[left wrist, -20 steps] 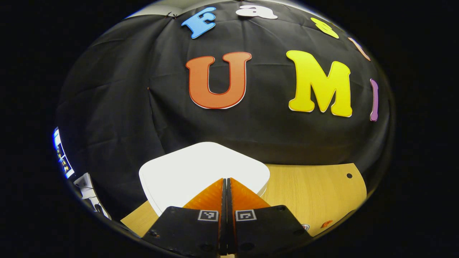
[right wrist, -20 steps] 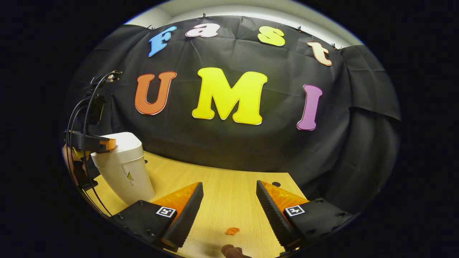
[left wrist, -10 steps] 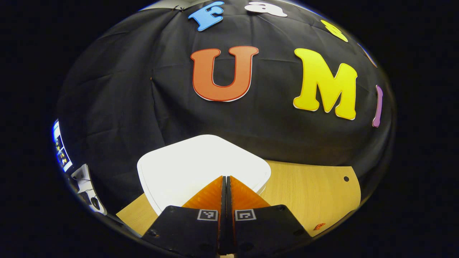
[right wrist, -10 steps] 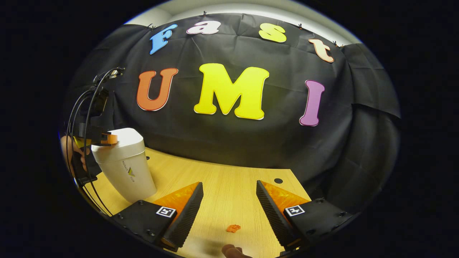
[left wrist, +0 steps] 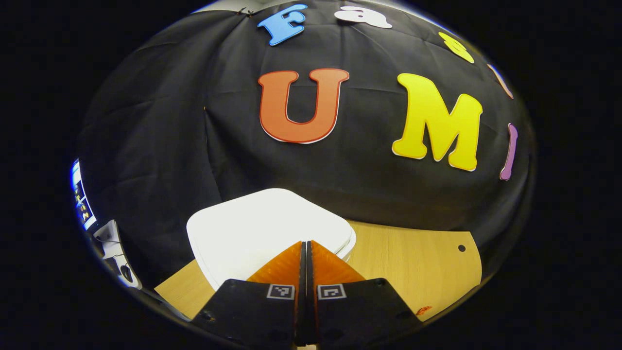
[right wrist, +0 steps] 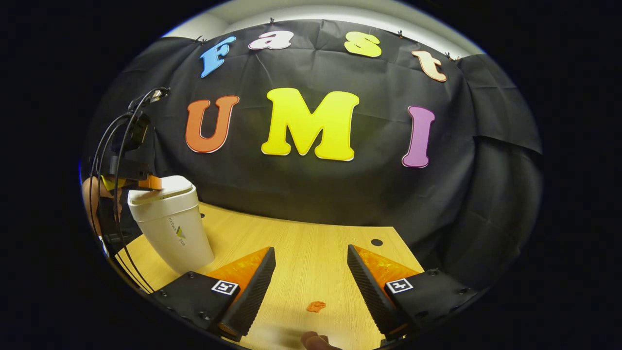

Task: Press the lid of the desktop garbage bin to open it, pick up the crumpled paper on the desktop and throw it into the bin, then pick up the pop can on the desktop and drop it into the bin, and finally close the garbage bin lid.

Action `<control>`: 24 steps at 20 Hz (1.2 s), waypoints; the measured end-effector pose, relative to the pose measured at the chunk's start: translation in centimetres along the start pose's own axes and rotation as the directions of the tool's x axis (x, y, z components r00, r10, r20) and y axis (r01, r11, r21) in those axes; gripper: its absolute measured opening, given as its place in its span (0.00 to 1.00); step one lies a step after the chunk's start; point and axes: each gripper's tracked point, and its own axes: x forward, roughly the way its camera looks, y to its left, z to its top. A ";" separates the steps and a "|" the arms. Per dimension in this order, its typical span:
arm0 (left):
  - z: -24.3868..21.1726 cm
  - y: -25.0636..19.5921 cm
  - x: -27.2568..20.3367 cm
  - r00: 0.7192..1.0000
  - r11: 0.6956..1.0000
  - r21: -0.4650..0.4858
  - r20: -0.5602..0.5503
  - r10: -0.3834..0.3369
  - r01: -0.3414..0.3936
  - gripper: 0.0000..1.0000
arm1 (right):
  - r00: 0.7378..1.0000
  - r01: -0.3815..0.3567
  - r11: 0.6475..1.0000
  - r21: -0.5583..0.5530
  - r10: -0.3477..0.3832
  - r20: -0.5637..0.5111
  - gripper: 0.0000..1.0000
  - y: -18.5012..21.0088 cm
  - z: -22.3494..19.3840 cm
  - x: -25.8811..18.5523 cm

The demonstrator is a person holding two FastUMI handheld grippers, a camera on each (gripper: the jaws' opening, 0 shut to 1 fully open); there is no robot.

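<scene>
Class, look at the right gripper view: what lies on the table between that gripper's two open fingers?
In the right gripper view, bare wooden table and one small orange scrap lie between the right gripper's fingers.

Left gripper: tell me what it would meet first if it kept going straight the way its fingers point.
The left gripper, fingers shut together, points at the white bin lid, so it would meet the lid first. The right gripper view suggests the fingers are already on it, at the lid's edge, though actual contact is hard to judge.
</scene>
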 end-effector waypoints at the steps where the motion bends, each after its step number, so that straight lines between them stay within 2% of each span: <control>1: 0.8 -0.6 -0.7 0.999 1.000 -0.012 0.031 -0.028 0.029 0.03 | 1.000 -0.001 1.000 0.004 0.001 0.000 0.94 -0.1 -0.1 -0.1; 2: 1.5 -1.1 -1.2 0.997 0.999 -0.017 0.058 -0.050 0.051 0.05 | 1.000 -0.001 1.000 0.006 0.001 -0.001 0.94 -0.3 -0.3 -0.4; 3: 2.0 -1.4 -1.5 0.995 0.998 -0.012 0.082 -0.057 0.059 0.19 | 1.000 -0.001 1.000 0.008 0.001 -0.001 0.94 -0.4 -0.4 -0.5; 5: 2.6 -1.7 -2.4 0.992 0.998 0.007 0.108 -0.061 0.061 0.29 | 1.000 -0.004 1.000 0.012 0.004 -0.005 0.94 -0.6 -0.7 -0.9; 6: 2.7 -1.9 -2.8 0.991 0.998 0.015 0.118 -0.065 0.064 0.19 | 1.000 -0.005 1.000 0.013 0.005 -0.006 0.94 -0.7 -0.9 -1.1; 7: 2.9 -2.0 -3.2 0.990 0.998 0.025 0.128 -0.065 0.062 0.34 | 1.000 -0.007 1.000 0.013 0.007 -0.007 0.92 -0.8 -1.0 -1.3; 9: 2.9 -3.0 -4.2 0.985 0.995 0.039 0.138 -0.099 0.094 0.40 | 1.000 -0.008 1.000 0.014 0.008 -0.010 0.92 -0.9 -1.4 -1.6; 11: 2.3 -3.6 -5.1 0.982 0.992 0.048 0.147 -0.122 0.116 0.68 | 1.000 -0.007 1.000 0.013 0.008 -0.015 0.94 -1.1 -1.9 -1.9; 14: 1.1 -4.2 -6.0 0.981 0.989 0.072 0.136 -0.137 0.128 0.73 | 0.999 -0.002 1.000 0.012 0.003 -0.044 0.94 -1.4 -3.1 -2.0; 16: -0.3 -4.8 -6.8 0.980 0.986 0.066 0.118 -0.160 0.153 0.82 | 0.998 0.001 1.000 0.013 0.000 -0.065 0.94 -1.5 -4.0 -2.0; 17: -1.1 -5.5 -7.2 0.978 0.982 0.063 0.102 -0.182 0.176 0.91 | 0.997 0.006 1.000 0.010 -0.005 -0.079 0.94 -1.5 -4.5 -1.9; 19: -2.8 -6.1 -7.6 0.978 0.977 0.086 0.062 -0.199 0.193 0.98 | 0.992 0.012 1.000 0.004 -0.011 -0.123 0.94 -1.5 -5.7 -1.2; 20: -3.4 -6.0 -7.9 0.978 0.976 0.099 0.054 -0.199 0.193 0.89 | 0.990 0.012 1.000 0.006 -0.011 -0.142 0.94 -1.3 -6.3 -1.1; 21: -3.9 -6.1 -8.1 0.979 0.975 0.108 0.046 -0.200 0.194 0.99 | 0.987 0.009 1.000 0.007 -0.008 -0.161 0.94 -1.1 -7.0 -0.8; 24: -6.9 -6.0 -8.2 0.982 0.975 0.115 -0.024 -0.188 0.189 0.98 | 0.971 0.015 1.000 0.007 -0.013 -0.237 0.92 -0.7 -9.6 0.4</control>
